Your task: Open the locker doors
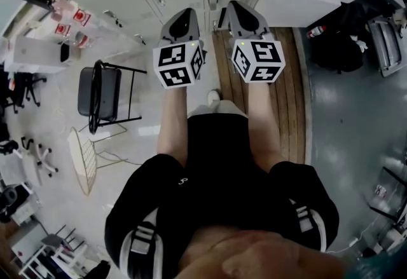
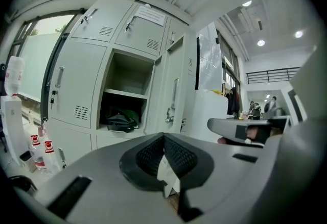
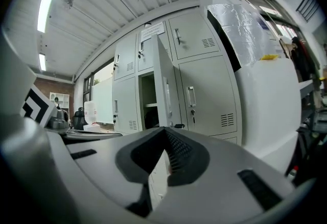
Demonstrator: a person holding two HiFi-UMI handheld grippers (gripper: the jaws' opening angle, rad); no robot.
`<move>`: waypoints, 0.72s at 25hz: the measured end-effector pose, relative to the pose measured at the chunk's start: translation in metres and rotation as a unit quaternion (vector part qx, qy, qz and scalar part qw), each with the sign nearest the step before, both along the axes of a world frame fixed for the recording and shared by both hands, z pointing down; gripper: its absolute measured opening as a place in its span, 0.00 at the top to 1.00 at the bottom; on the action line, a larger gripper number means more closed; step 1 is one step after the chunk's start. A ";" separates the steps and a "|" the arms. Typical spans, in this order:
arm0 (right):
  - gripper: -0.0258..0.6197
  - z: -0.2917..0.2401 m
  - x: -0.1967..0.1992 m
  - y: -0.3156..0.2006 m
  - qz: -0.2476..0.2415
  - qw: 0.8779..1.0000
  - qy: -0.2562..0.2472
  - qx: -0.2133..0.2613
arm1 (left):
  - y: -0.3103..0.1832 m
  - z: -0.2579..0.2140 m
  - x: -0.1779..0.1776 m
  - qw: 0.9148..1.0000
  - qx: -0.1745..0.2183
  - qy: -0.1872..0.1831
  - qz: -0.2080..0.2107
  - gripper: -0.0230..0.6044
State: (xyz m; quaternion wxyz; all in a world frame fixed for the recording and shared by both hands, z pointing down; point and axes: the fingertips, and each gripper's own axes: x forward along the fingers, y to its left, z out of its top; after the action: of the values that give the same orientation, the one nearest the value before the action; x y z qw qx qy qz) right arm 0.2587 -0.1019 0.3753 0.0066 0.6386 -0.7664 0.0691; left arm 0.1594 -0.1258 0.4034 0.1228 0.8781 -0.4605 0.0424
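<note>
No lettering is legible. A white paper notice (image 2: 150, 15) on the pale grey metal upper locker door (image 2: 134, 36) is too small to read; red labels (image 2: 34, 141) on clear plastic bottles (image 2: 49, 152) left of that locker are blurred.

Pale floor (image 1: 152, 138) bears a black chair (image 1: 98, 90) and a wire frame (image 1: 79, 163) at left, with a strip of wooden boards (image 1: 289, 100) at right. In the open locker (image 2: 127, 72), a dark bag (image 2: 120, 120) lies on the bottom, under the shelf (image 2: 126, 94)
</note>
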 end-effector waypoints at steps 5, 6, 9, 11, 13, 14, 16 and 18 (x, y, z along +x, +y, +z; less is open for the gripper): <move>0.93 0.010 -0.027 0.025 -0.002 1.000 -0.003 -0.015 | 0.021 -0.005 -0.042 0.999 0.016 0.009 -0.028 0.95; 0.93 0.014 -0.035 0.032 -0.004 1.000 -0.004 -0.017 | 0.028 -0.005 -0.051 0.999 0.019 0.009 -0.031 0.95; 0.93 0.025 -0.057 0.054 -0.012 1.000 -0.003 -0.020 | 0.049 -0.001 -0.071 0.999 0.028 0.014 -0.032 0.95; 0.93 0.032 -0.069 0.065 -0.016 1.000 0.004 -0.023 | 0.061 0.004 -0.081 0.999 0.029 0.015 -0.032 0.95; 0.94 0.032 -0.079 0.075 -0.019 1.000 0.007 -0.021 | 0.072 0.005 -0.092 0.999 0.029 0.015 -0.034 0.95; 0.93 0.027 -0.083 0.078 -0.020 1.000 0.006 -0.016 | 0.075 0.002 -0.098 0.999 0.031 0.016 -0.037 0.95; 0.93 0.014 -0.089 0.079 -0.022 1.000 0.007 -0.002 | 0.077 -0.010 -0.108 0.998 0.043 0.021 -0.042 0.95; 0.93 0.005 -0.096 0.081 -0.026 1.000 0.013 0.007 | 0.079 -0.020 -0.116 0.997 0.052 0.027 -0.047 0.95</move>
State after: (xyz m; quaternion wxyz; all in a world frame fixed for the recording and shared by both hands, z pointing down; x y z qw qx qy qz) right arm 0.1625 -0.0210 0.3803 0.0137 0.6196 -0.7829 0.0553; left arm 0.0434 -0.0466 0.3837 0.0909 0.8616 -0.4993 -0.0113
